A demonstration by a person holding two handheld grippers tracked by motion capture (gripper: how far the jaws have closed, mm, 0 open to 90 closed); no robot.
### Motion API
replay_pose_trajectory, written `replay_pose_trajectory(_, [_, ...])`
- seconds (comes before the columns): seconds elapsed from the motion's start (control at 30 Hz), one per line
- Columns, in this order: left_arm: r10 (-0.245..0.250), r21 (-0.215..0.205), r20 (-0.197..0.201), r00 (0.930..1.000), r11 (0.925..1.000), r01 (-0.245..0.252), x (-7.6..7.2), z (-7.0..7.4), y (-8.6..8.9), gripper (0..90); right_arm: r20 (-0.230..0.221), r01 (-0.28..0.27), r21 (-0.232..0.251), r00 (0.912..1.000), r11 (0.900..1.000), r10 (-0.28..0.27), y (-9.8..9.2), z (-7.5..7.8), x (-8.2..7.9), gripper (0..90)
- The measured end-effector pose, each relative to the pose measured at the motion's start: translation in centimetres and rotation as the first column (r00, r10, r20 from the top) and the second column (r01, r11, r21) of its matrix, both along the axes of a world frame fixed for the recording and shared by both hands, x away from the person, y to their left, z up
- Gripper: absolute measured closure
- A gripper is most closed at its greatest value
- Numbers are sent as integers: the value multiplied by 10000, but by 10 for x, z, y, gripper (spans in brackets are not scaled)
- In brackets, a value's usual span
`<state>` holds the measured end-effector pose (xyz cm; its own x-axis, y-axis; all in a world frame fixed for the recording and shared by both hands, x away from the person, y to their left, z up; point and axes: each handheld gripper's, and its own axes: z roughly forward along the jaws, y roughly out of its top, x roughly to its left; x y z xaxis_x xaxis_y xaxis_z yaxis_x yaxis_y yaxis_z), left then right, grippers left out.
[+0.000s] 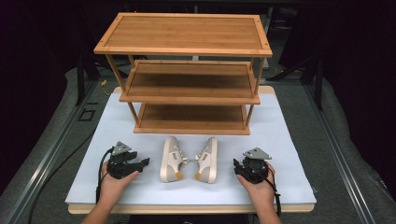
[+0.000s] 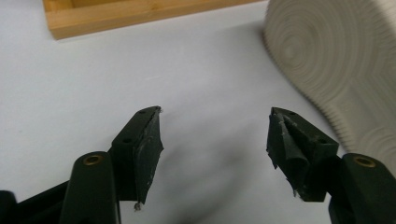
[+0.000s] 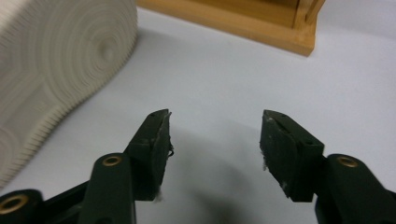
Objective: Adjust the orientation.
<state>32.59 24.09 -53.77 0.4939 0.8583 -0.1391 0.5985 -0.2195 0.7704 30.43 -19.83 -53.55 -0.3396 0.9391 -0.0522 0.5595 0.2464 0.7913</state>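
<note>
Between the two grippers, on the white-topped desk (image 1: pixel 285 140), a pair of cream-white low sneakers is laid out just in front of the three-tier bamboo shoe rack (image 1: pixel 187 79). Both shoes are tipped onto their sides with the openings turned toward each other, the laces almost meeting in the middle — the left sneaker (image 1: pixel 171 159) near the left gripper (image 1: pixel 140 164), the right sneaker (image 1: pixel 208 160) near the right gripper (image 1: pixel 238 165).

Each shoe is judged to be light and easily lifted by one gripper. The rubber sole, seen ribbed with concentric rings in the left gripper view (image 2: pixel 336 65) and the right gripper view (image 3: pixel 51 65), would be stiff and fairly grippy; the upper would be softer and would give under pressure. A hold across the heel collar or the side wall near the opening is suggested, since the sole's broad flat face looks too wide to be spanned — though the upper's material cannot be made out clearly from above.

The left gripper's fingers (image 2: pixel 140 149) are spread wide and nothing is held between them; only bare desk is seen in the gap, with the sole off to one side and apparently untouched. The right gripper's fingers (image 3: pixel 154 144) are likewise released and empty, set beside the other sole without contact, as far as can be told.
</note>
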Motion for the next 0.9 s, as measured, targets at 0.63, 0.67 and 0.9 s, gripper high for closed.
replay_pose_trajectory(0.63, [-665,-304,767,9948,9972,690,-16,17,-11,623,-296,-327,907,9989,9953,355,6,6,-7,526])
replay_pose_trajectory(0.67, [-693,-295,750,9948,9970,717,-17,18,-11,655,-327,-530,971,9979,9939,564,9,7,-8,529])
replay_pose_trajectory(0.9, [-1077,-237,1097,9881,9935,1109,-27,31,-19,798,-112,-792,604,9967,9950,801,17,9,-13,550])
